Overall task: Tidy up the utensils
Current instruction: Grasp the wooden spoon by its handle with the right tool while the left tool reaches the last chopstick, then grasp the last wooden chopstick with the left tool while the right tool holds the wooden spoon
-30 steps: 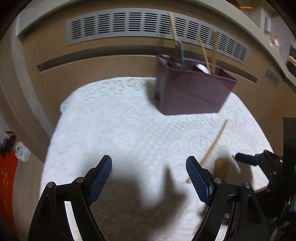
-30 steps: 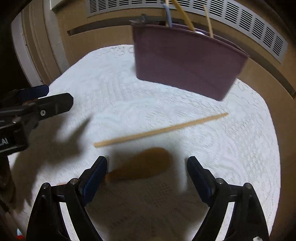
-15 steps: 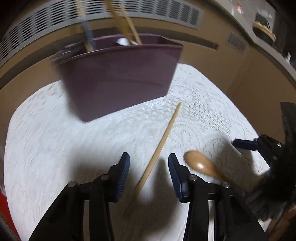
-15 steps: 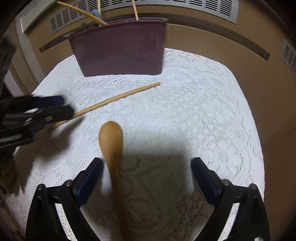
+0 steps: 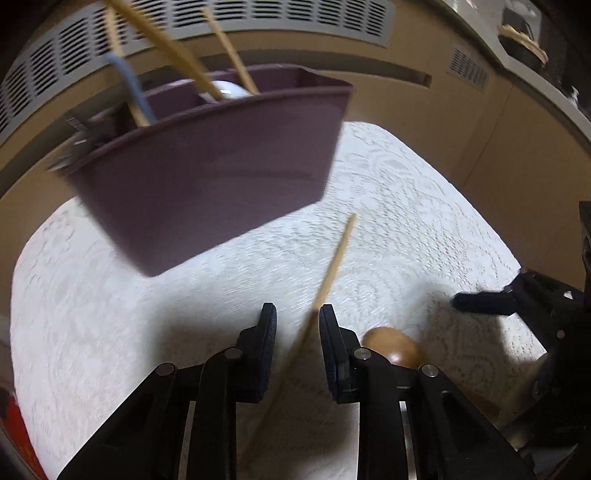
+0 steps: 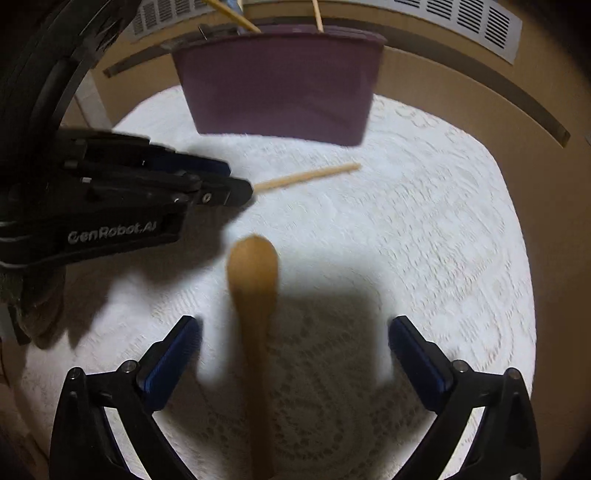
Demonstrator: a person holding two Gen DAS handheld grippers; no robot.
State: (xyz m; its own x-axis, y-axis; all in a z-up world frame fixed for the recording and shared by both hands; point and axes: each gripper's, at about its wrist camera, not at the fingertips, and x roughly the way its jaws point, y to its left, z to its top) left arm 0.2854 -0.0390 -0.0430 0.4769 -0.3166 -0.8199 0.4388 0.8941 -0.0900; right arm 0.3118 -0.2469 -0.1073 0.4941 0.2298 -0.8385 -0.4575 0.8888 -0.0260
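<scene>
A single wooden chopstick (image 5: 334, 258) lies on the white lace tablecloth (image 5: 406, 229). My left gripper (image 5: 297, 323) has its jaws narrowed around the chopstick's near part, with a small gap still showing; it also shows in the right wrist view (image 6: 236, 188) at the chopstick (image 6: 310, 174). A wooden spoon (image 6: 253, 288) lies bowl-forward between the wide-open fingers of my right gripper (image 6: 291, 343); its bowl shows in the left wrist view (image 5: 393, 345). The purple utensil holder (image 5: 207, 162) stands at the back (image 6: 280, 81) with chopsticks and a blue-handled utensil in it.
A tan wall with grey vent grilles (image 5: 258, 18) runs close behind the table. My right gripper's finger (image 5: 484, 301) reaches in from the right edge of the left wrist view. The cloth's edge curves round on the right (image 6: 517, 240).
My left gripper moved forward over the chopstick and narrowed its jaws around it. My right gripper centred on the spoon handle and stayed wide open.
</scene>
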